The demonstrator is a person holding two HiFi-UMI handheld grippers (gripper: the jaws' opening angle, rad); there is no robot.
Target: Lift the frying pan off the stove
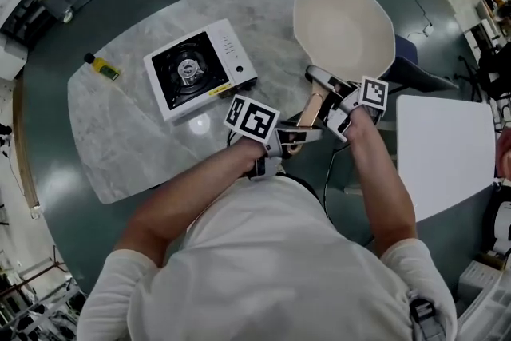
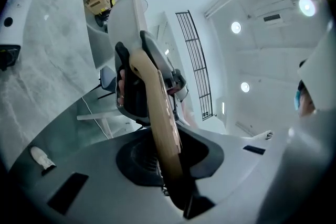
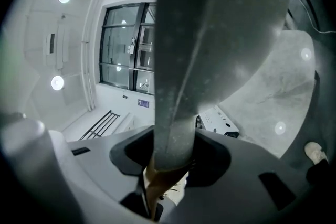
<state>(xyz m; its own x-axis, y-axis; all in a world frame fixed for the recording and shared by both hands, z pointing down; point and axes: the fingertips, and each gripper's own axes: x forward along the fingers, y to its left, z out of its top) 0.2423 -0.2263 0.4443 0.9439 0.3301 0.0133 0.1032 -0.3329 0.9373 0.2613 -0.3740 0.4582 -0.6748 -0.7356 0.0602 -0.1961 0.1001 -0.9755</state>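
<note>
Off to the three o'clock side of the stove (image 1: 200, 68), the frying pan (image 1: 343, 28) is held up by both tools, well apart from the burner. Its pale inside faces up in the head view. The bowl of the pan sits over the table's (image 1: 128, 140) right edge, with a blue chair (image 1: 415, 64) partly behind it. The wooden handle (image 1: 310, 109) runs from the pan toward six o'clock, back to the person.

The left gripper (image 1: 294, 136) is clamped on the near end of that handle. Its own view shows the wood pinched tight between the jaws and running away toward the pan. The right gripper (image 1: 331, 88) is clamped higher up, where the wood meets the dark metal neck. Its own view shows the grey neck and the pan's underside filling the gap between the jaws, with a bit of wood below.

The white stove rests flat on the marble table, its black burner grate showing in full and its knobs on the right side. A small yellow-green bottle (image 1: 104, 68) lies at nine o'clock of the stove, near the table's left edge. A second white table (image 1: 447, 148) stands at four o'clock of the pan.
</note>
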